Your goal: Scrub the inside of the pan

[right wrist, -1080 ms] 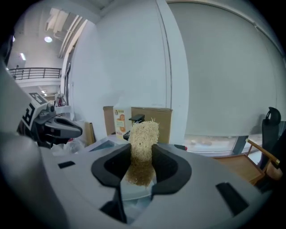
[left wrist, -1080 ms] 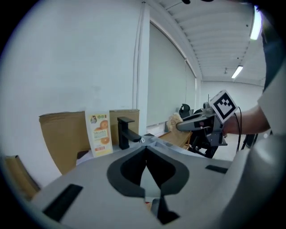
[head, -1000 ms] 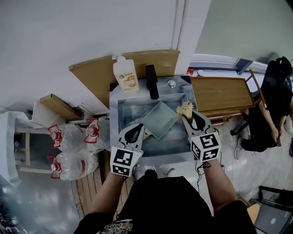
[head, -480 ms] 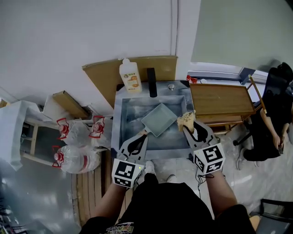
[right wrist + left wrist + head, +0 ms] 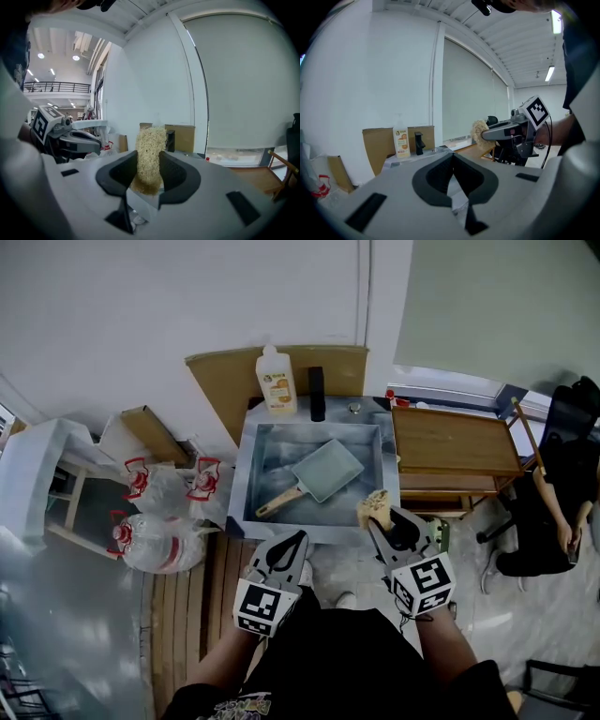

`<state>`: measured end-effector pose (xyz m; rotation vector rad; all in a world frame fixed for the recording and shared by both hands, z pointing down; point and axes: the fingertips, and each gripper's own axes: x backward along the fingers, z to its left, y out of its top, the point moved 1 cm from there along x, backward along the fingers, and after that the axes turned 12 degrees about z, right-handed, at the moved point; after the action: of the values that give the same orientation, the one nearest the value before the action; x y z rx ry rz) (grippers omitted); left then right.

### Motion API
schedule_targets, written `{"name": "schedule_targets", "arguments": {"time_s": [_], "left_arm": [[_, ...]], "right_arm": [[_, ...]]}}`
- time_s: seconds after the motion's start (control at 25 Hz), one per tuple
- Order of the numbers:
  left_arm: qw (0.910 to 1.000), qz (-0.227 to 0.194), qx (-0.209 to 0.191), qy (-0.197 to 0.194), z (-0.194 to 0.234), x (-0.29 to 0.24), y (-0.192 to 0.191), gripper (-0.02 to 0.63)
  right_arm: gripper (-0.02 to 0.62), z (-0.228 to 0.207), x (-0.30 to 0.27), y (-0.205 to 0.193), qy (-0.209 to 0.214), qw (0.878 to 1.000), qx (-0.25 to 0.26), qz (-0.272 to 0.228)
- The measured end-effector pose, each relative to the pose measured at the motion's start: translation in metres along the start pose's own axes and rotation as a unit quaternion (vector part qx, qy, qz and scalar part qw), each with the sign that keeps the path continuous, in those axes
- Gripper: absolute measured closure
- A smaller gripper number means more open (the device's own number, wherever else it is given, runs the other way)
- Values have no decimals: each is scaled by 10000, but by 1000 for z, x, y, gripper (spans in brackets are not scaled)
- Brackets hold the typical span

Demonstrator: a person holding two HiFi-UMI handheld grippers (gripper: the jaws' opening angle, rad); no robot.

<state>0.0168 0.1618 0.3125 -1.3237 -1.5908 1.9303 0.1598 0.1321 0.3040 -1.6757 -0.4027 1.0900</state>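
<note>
A square grey-green pan (image 5: 327,469) with a wooden handle (image 5: 277,502) lies in the metal sink (image 5: 248,486). Both grippers hang in front of the sink's near edge, apart from the pan. My left gripper (image 5: 299,538) is shut with nothing in it; in the left gripper view its jaws (image 5: 453,158) meet. My right gripper (image 5: 379,519) is shut on a straw-coloured loofah scrubber (image 5: 375,505). In the right gripper view the scrubber (image 5: 150,157) stands upright between the pads, and in the left gripper view the scrubber (image 5: 478,133) shows at the right gripper's tip.
A soap bottle (image 5: 275,381) and a black faucet (image 5: 317,394) stand at the sink's back edge, with cardboard behind. A wooden table (image 5: 455,442) adjoins the sink on the right. Water bottles (image 5: 155,540) lie at the left. A person (image 5: 553,493) sits at the far right.
Both grippers have drawn back from over the sink toward me, the right one still with the scrubber. The pan stays in the sink, its handle now in plain sight.
</note>
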Motion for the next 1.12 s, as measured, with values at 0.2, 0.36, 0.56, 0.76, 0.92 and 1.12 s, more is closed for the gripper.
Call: {"name": "schedule_targets", "arguments": {"time_s": [0.2,0.36,0.56,0.76,0.92,1.12], "left_arm": [[9999,-68,37,103,-16,13,-4,598],[9999,-80,41,119,-30,16,-7,598],[9998,32,77,202,-39,11,-12,597],[9992,197,68,339,-43,2,-14,597],[9991,257,49,343,-43,-2,-14,597],[9988,325,56,348,-44,-4,-19,597]], "right_arm": [[449,15,16,-23,214,9997,-65,110],[449,21,23,-38,333,9993,-42,186],[449,22,27,-48,438,9987,-38,238],[449,24,26,-54,546,9981,-17,301],[449,26,24,-57,622,9975,-14,331],[449,27,20,-61,679,9970,-33,365]]}}
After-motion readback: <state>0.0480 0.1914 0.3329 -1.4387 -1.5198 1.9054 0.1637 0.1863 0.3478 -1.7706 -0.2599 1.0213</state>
